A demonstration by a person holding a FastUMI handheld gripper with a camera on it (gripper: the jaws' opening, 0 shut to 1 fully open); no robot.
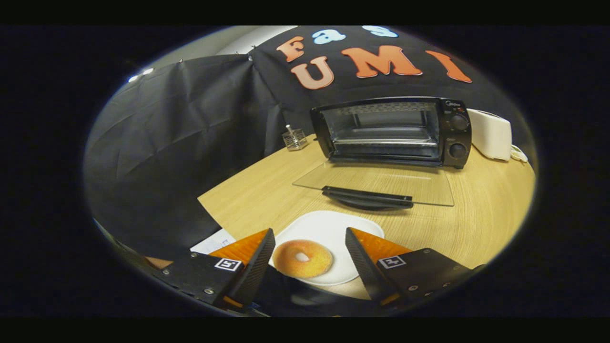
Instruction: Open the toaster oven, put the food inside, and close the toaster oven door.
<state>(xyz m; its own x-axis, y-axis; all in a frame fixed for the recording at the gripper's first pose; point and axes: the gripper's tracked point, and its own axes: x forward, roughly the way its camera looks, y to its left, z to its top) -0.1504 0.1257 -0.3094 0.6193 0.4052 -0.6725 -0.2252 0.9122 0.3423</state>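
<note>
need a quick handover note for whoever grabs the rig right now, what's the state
Claw: open, holding nothing, its fingers either side of the bagel.
Bagel: on the white plate at the near part of the table.
Toaster oven: beyond the plate, its glass door folded down flat; the inside looks empty.
Done: door opened.
Left: grasp the bagel, put it in the oven, close the door.

A wooden table [476,209] is carrying the toaster oven [393,131] — a white plate [329,228] lying before it, a small glass holder [294,139] beside it, a white appliance [492,133] sitting opposite.
</note>
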